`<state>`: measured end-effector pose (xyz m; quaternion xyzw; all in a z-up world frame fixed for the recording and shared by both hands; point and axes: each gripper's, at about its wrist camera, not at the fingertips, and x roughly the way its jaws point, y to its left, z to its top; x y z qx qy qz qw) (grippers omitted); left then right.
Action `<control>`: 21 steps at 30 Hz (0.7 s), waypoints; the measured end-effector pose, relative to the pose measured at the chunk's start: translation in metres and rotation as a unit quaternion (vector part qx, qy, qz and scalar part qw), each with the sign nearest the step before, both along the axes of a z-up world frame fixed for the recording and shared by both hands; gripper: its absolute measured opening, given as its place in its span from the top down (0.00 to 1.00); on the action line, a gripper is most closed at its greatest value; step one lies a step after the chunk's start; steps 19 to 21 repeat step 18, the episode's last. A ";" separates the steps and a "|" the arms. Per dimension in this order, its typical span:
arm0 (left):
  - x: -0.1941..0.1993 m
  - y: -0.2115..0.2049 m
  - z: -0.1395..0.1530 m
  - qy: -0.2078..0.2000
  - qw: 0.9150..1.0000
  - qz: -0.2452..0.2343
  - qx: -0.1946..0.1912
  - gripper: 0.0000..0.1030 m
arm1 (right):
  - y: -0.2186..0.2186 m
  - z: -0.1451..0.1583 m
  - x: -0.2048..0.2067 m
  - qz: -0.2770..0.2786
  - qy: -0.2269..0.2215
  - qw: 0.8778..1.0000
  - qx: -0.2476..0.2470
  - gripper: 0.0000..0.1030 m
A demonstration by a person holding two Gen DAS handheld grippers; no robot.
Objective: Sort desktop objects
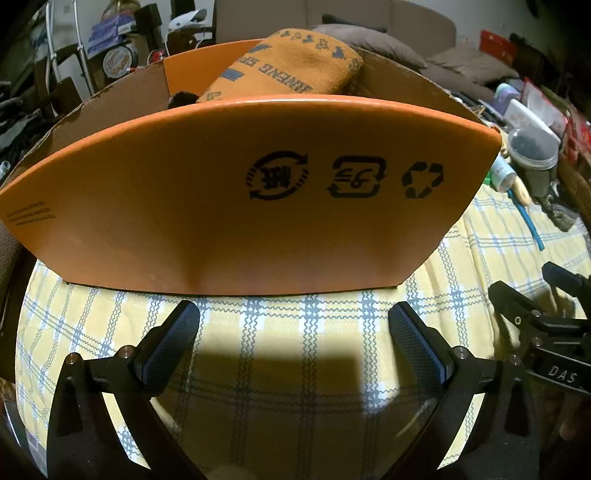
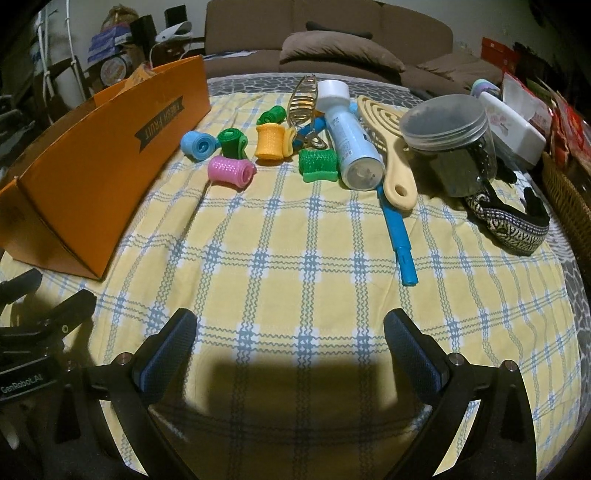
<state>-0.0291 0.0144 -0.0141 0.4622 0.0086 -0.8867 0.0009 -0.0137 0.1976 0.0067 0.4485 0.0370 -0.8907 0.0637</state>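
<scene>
An orange cardboard box (image 1: pixel 221 192) stands right in front of my open, empty left gripper (image 1: pixel 293 325); an orange towel (image 1: pixel 284 66) lies inside it. The box also shows at the left of the right wrist view (image 2: pixel 92 162). My right gripper (image 2: pixel 290 332) is open and empty above the checked cloth. Beyond it lie several hair rollers: pink (image 2: pixel 231 171), blue (image 2: pixel 197 145), yellow (image 2: pixel 271 141), green (image 2: pixel 318 165). A white spray bottle (image 2: pixel 347 136), a cream hairbrush (image 2: pixel 388 147), a blue-handled brush (image 2: pixel 399 240), a clear lidded jar (image 2: pixel 448 140) and a patterned headband (image 2: pixel 506 225) lie to the right.
A yellow checked cloth (image 2: pixel 295 258) covers the table. A metal hair clip (image 2: pixel 303 101) lies behind the rollers. A white case (image 2: pixel 513 122) and a wicker basket (image 2: pixel 569 195) sit at the right edge. A brown sofa (image 2: pixel 332 33) stands behind.
</scene>
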 end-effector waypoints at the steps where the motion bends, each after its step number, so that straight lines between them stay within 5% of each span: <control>1: 0.000 0.000 0.000 0.000 1.000 0.000 0.000 0.00 | 0.000 0.000 0.000 0.000 0.000 1.000 0.000 0.00; 21: -0.002 -0.004 0.000 0.000 1.000 0.000 0.001 0.00 | 0.000 -0.001 0.000 0.000 0.000 1.000 0.000 0.00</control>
